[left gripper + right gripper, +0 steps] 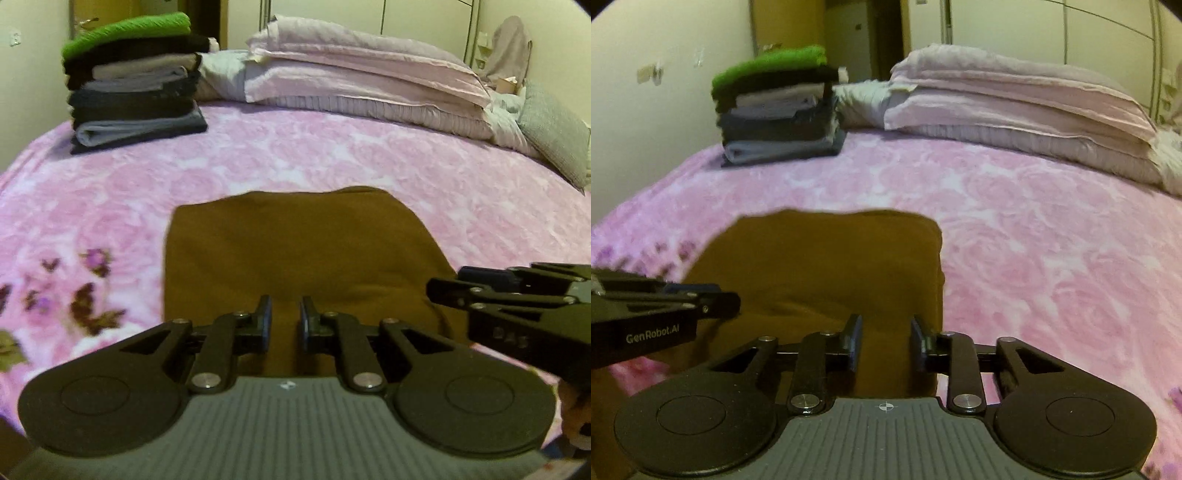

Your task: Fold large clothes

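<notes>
A brown garment [295, 251] [827, 273] lies folded into a rough rectangle on the pink floral blanket [369, 155] [1034, 240]. My left gripper [286, 321] hovers over its near edge with the jaws a narrow gap apart and only brown cloth showing behind the gap. My right gripper [886, 341] is open wider, above the garment's near right corner, nothing between its fingers. Each gripper shows in the other's view: the right gripper [443, 291] reaches in from the right, and the left gripper [727, 302] from the left, both low over the cloth.
A tall stack of folded clothes [133, 85] [779, 110], topped by a green one, stands at the bed's far left. Pink pillows [362, 74] [1015, 110] are piled at the head. A grey cushion [554, 133] lies far right. Bare blanket surrounds the garment.
</notes>
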